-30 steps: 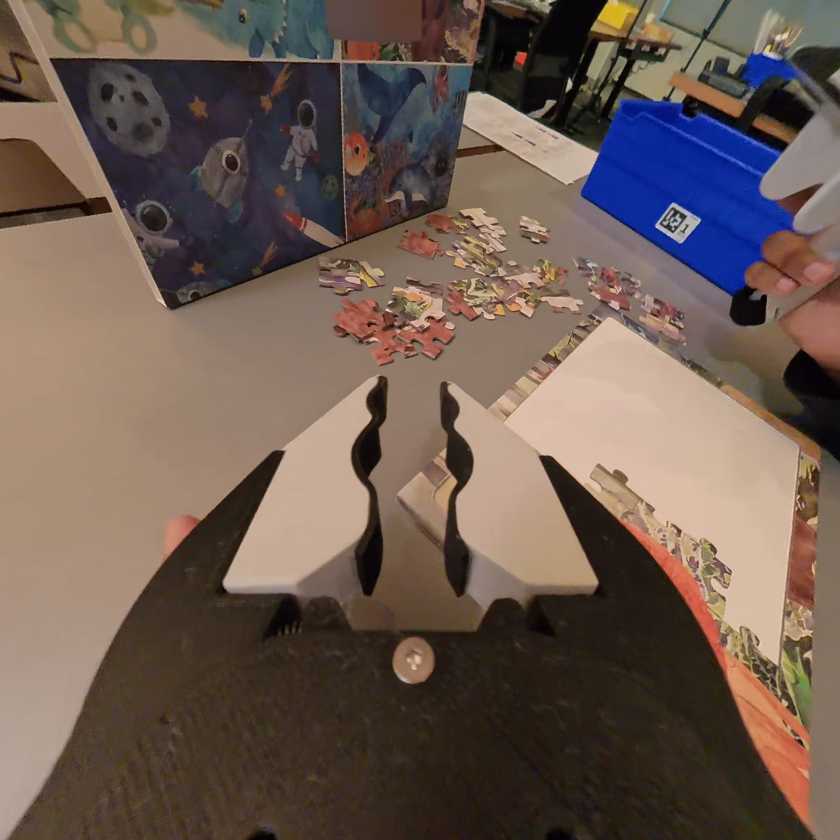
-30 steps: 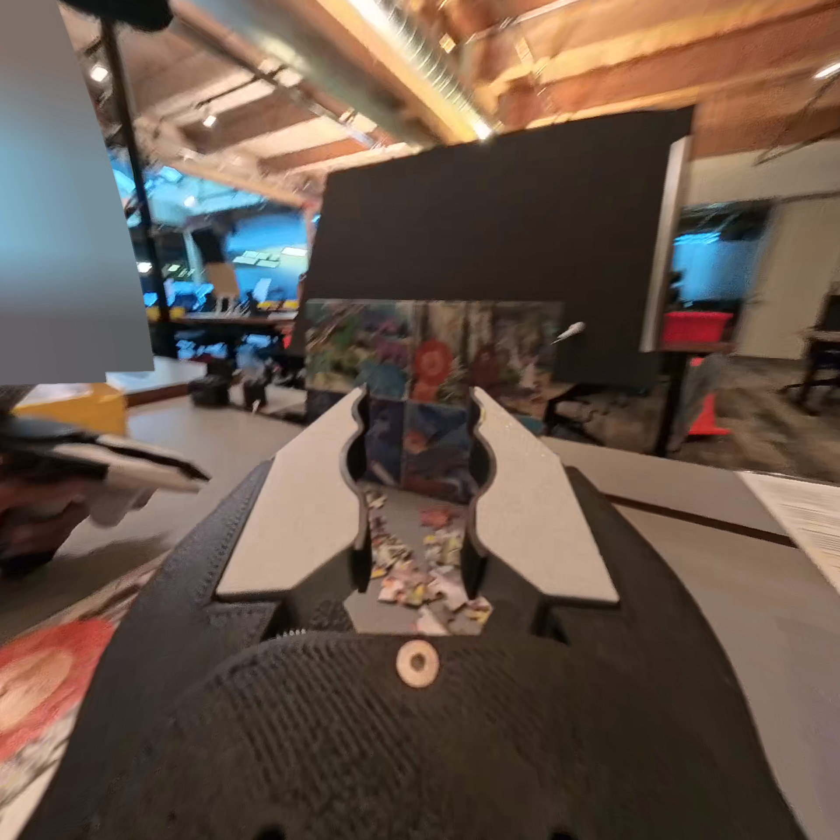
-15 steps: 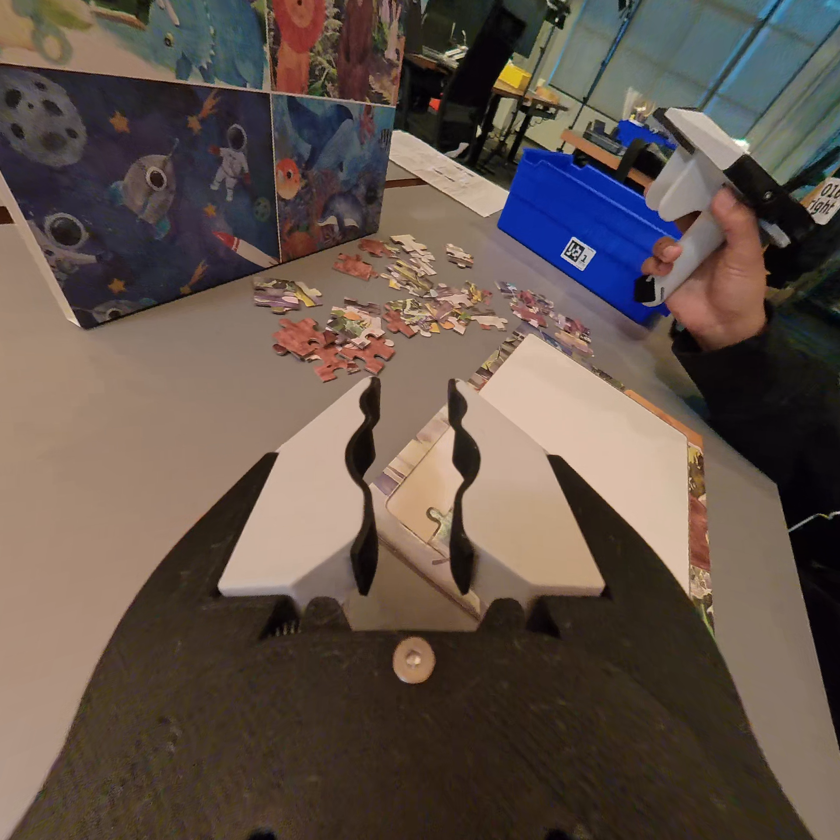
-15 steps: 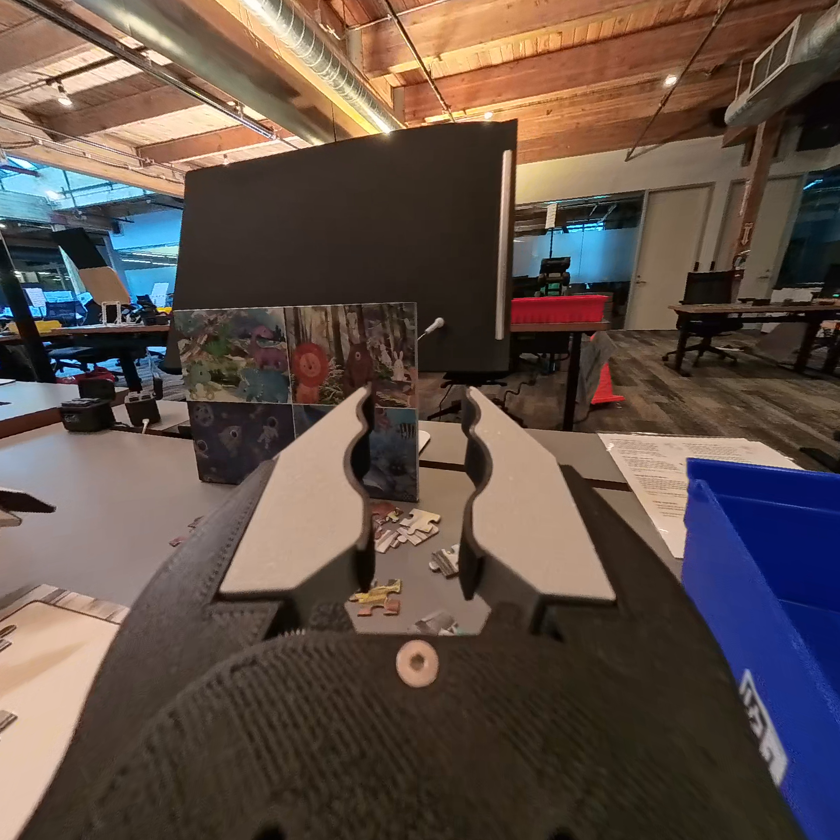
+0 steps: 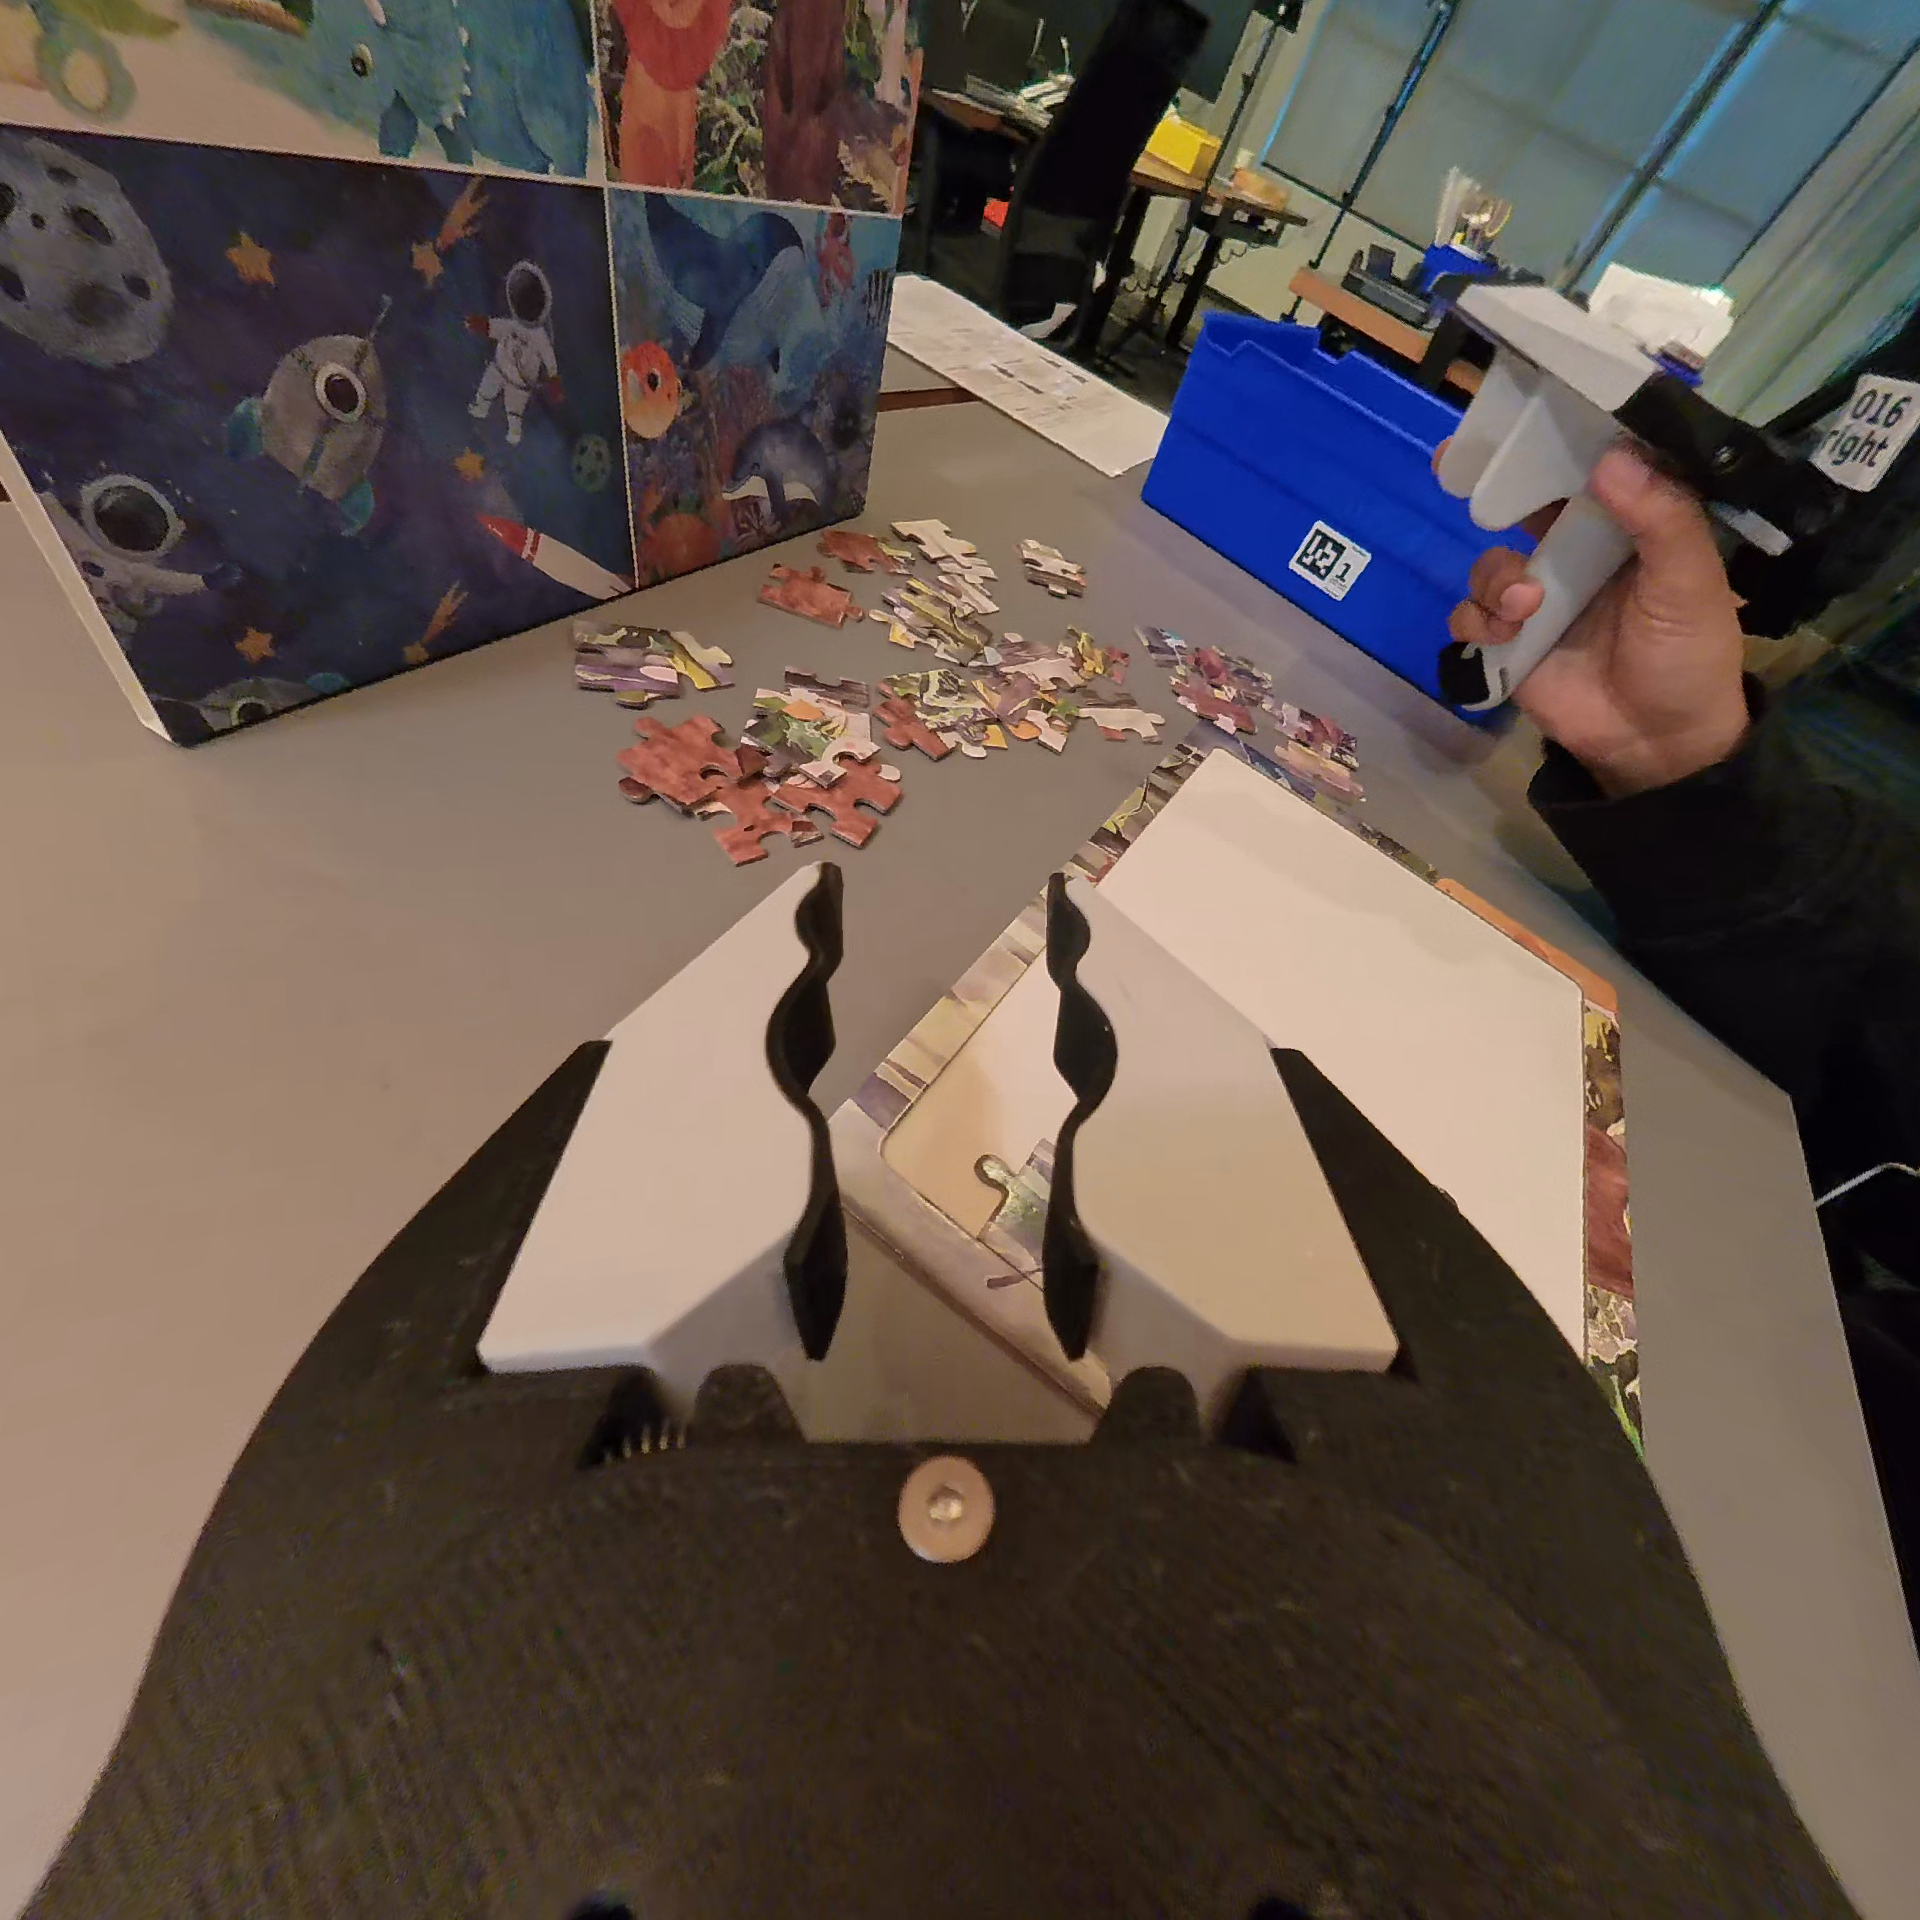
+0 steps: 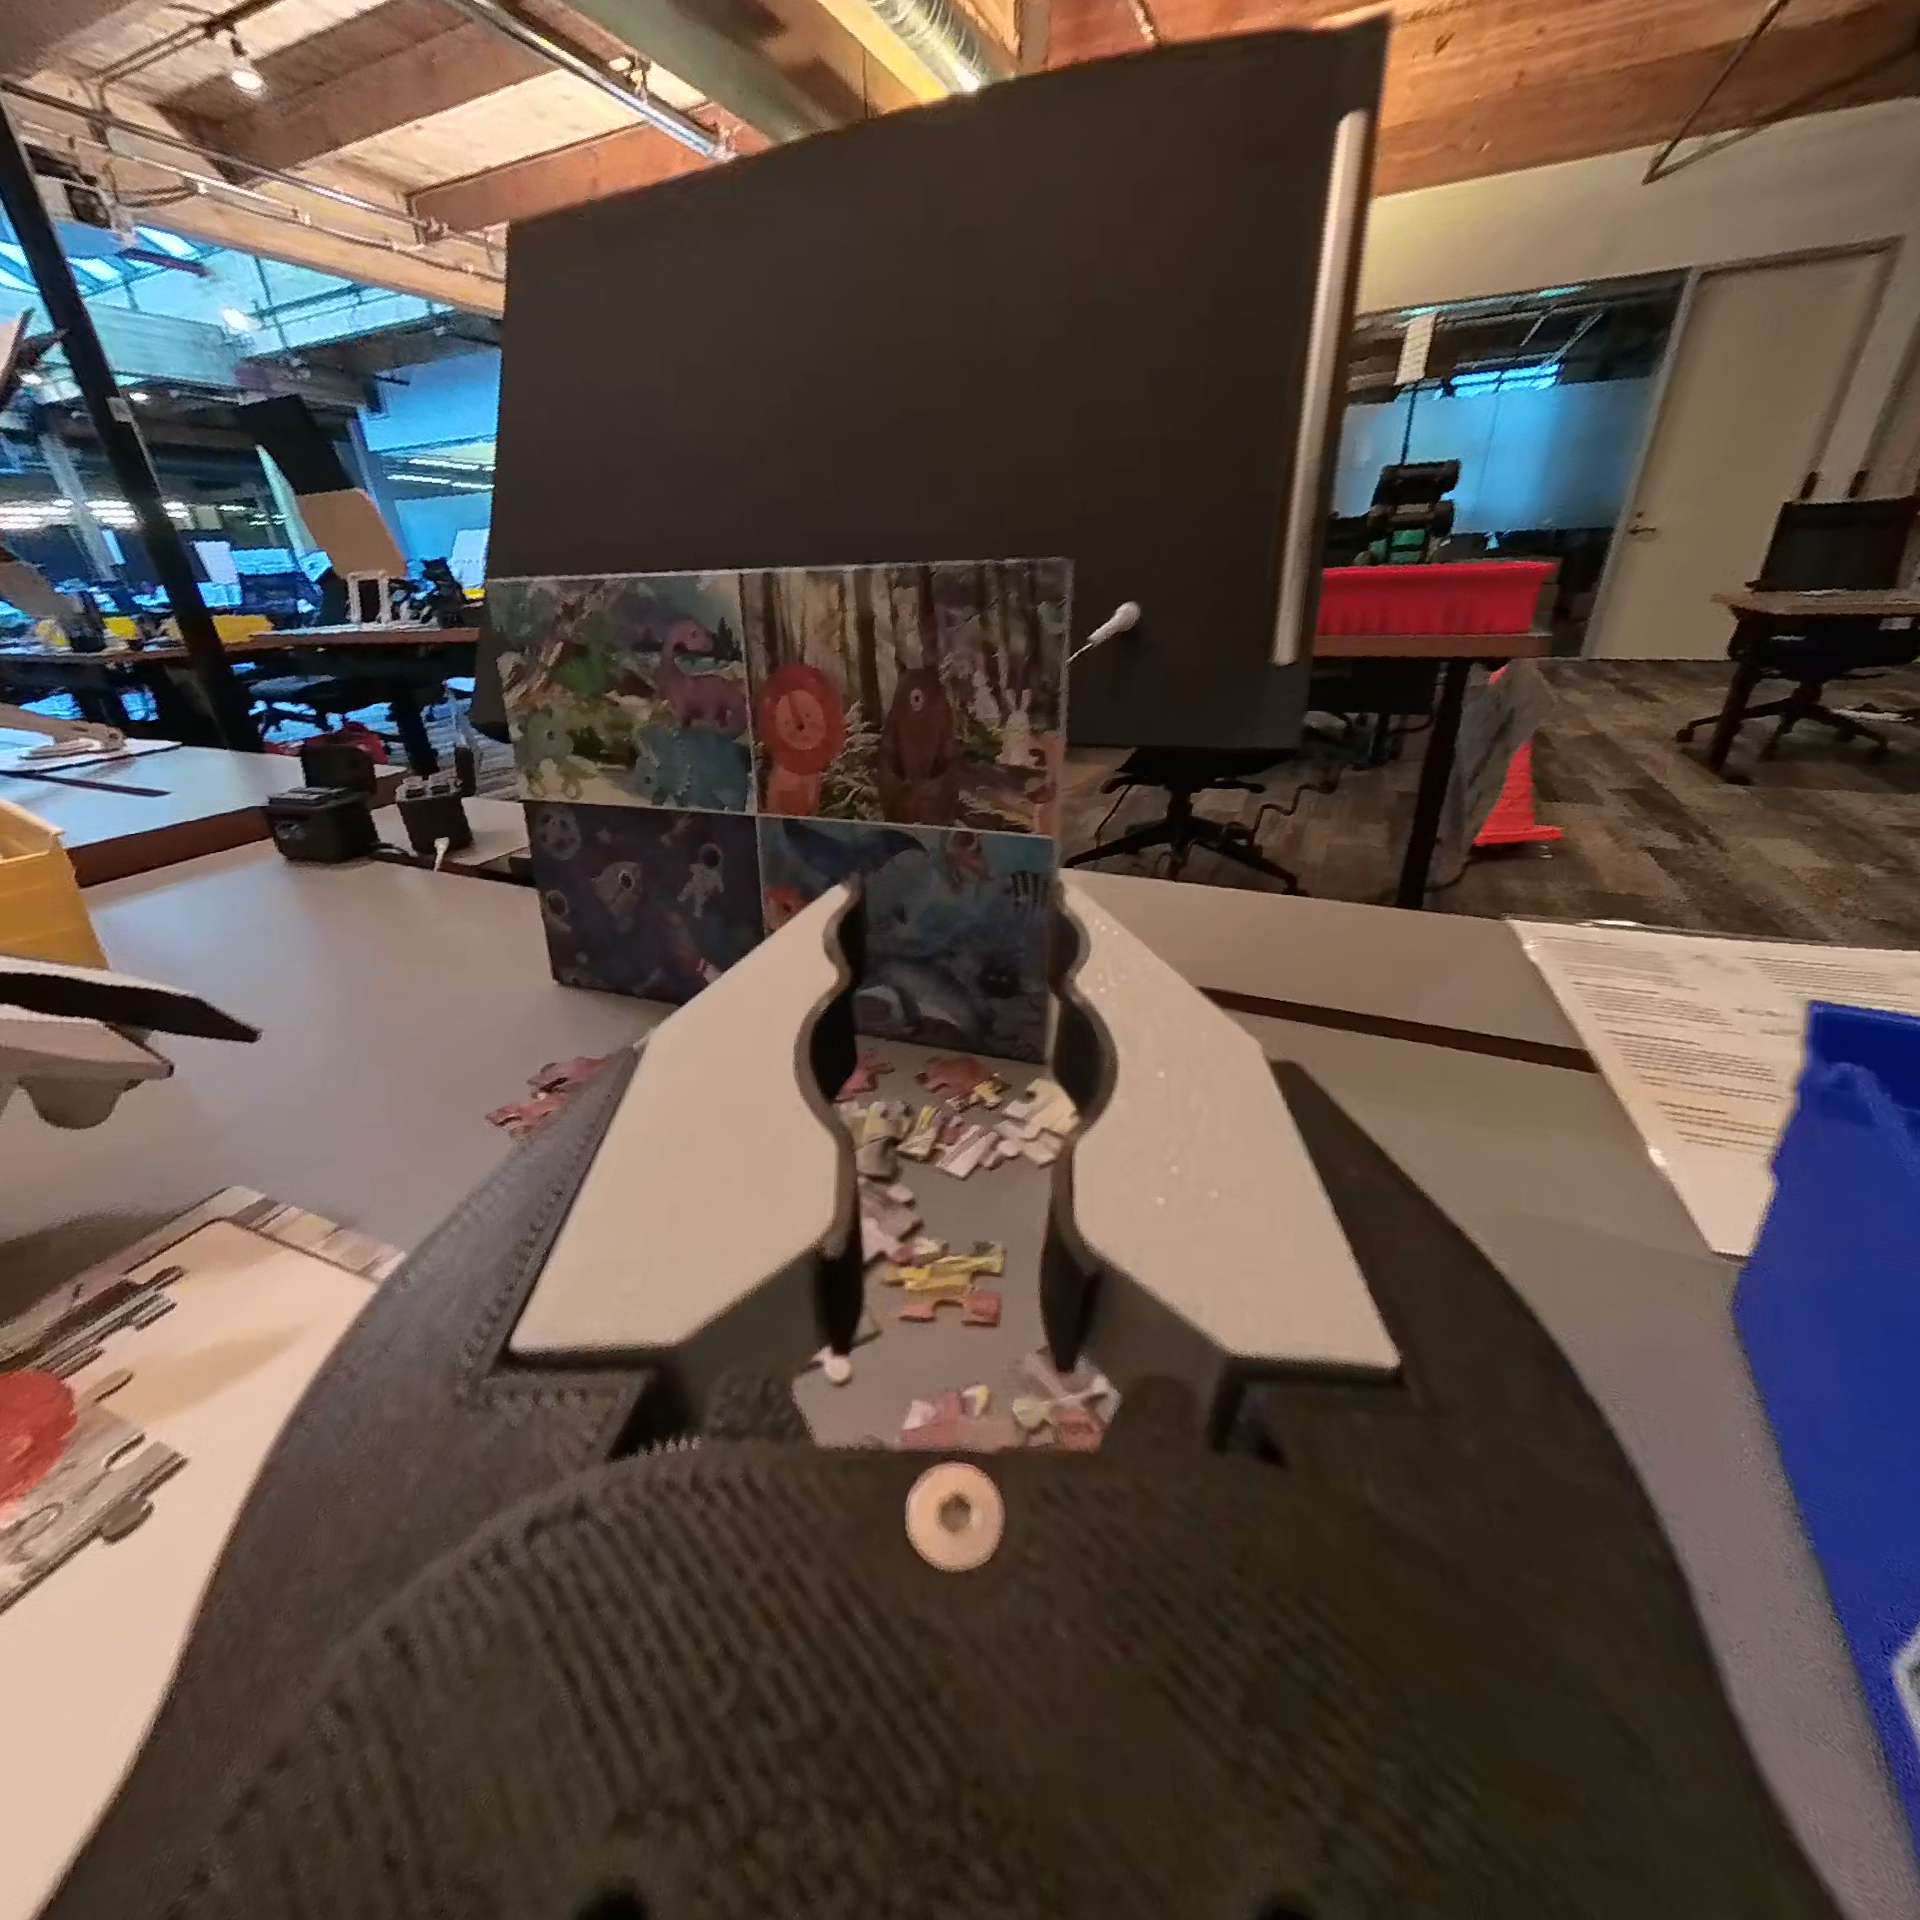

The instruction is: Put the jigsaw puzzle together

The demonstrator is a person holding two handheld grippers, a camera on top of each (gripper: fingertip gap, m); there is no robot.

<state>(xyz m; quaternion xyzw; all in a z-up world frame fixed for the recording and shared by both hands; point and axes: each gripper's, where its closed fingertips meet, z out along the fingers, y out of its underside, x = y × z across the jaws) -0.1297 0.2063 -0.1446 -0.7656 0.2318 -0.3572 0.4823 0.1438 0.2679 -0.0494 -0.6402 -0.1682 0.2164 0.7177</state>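
Several loose puzzle pieces (image 5: 883, 686) lie scattered on the grey table in front of the picture box (image 5: 416, 395). A puzzle tray (image 5: 1351, 997) with a white bare middle and a partly laid border lies to the right. My left gripper (image 5: 940, 894) is open and empty, hovering over the tray's near left corner. My right gripper (image 6: 956, 904) is open and empty, raised above the loose pieces (image 6: 935, 1132). The right gripper also shows in the left wrist view (image 5: 1538, 416), held up in a hand. The tray (image 6: 208, 1340) shows at the left of the right wrist view.
A blue bin (image 5: 1309, 499) stands at the right of the table, close to the right gripper (image 6: 1839, 1299). A printed sheet (image 5: 1018, 374) lies behind it. The picture box (image 6: 790, 790) stands upright behind the pieces. A black panel (image 6: 914, 416) rises beyond. My hands' fingertips stand some 30 cm from each other.
My right gripper has swung from pointing high to looking down at the loose pieces, and its hand has risen. My left gripper has shifted slightly over the tray's corner. Both stay open.
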